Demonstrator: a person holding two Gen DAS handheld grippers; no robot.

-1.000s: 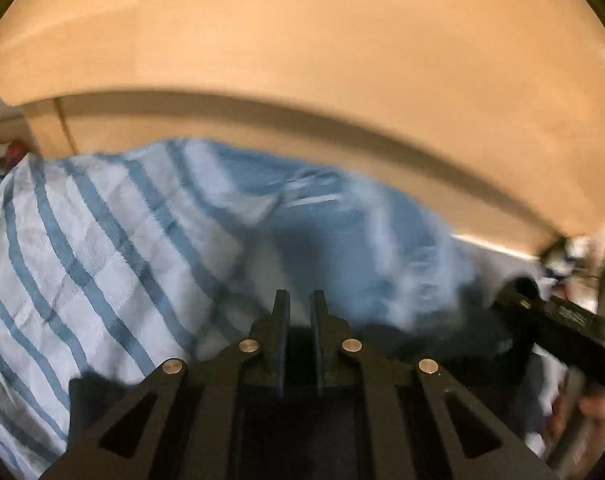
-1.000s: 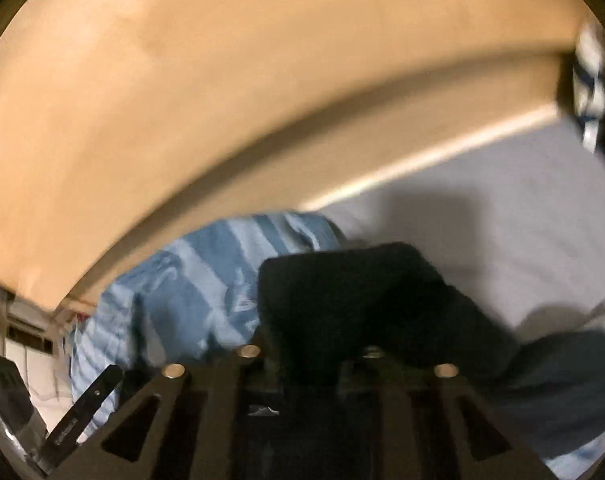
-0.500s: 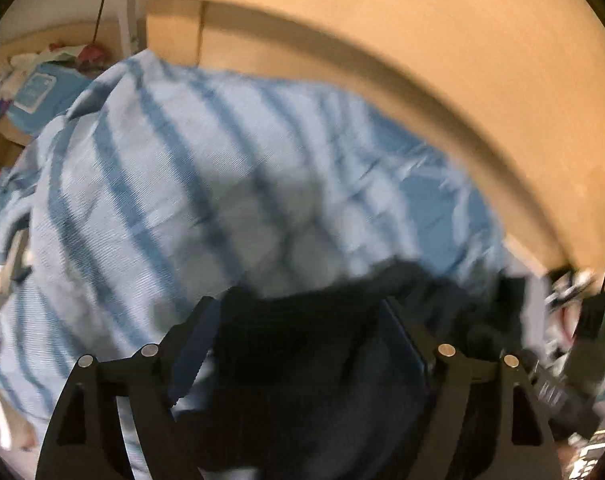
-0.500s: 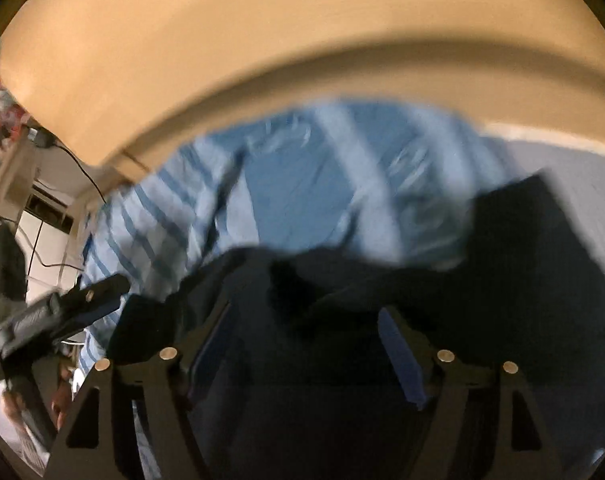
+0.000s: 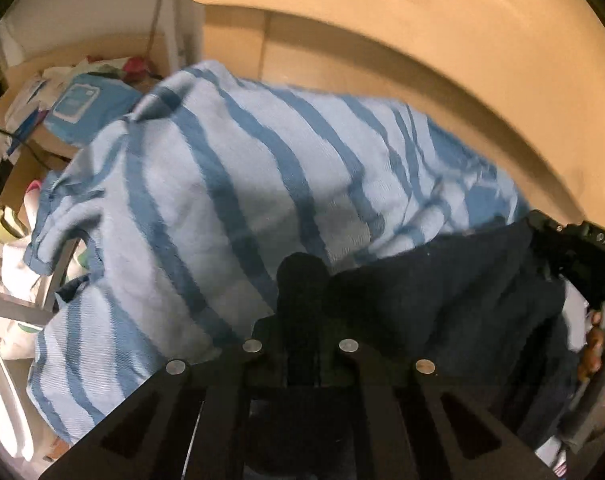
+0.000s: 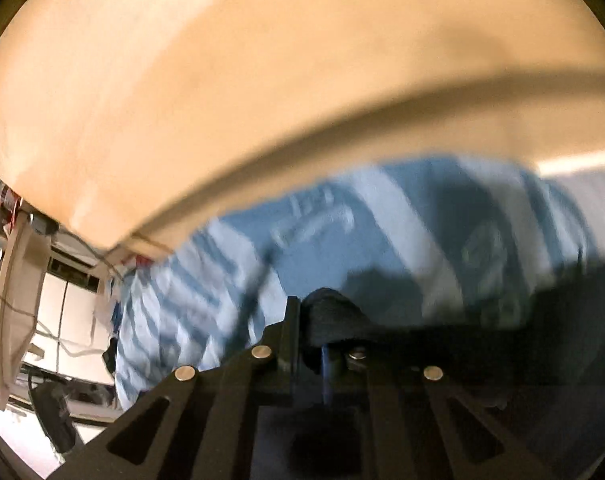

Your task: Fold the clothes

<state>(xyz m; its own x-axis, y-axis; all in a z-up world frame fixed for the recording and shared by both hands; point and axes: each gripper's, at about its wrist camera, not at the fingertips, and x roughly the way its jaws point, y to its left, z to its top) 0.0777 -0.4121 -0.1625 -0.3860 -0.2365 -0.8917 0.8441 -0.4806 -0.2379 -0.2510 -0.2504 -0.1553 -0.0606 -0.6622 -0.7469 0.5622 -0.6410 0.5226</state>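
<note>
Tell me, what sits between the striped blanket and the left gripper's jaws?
Dark navy cloth, pinched in the left gripper, lies before the striped blanket; left wrist view.

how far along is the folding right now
Early. Done: nothing looks folded; the blue striped garment lies rumpled in a heap. In hand: both grippers are shut on a dark garment, the left gripper and right gripper each pinching a bunch of it, with dark cloth stretching between them in the left wrist view. Left: spreading it flat, all the folds, then the striped piece.
</note>
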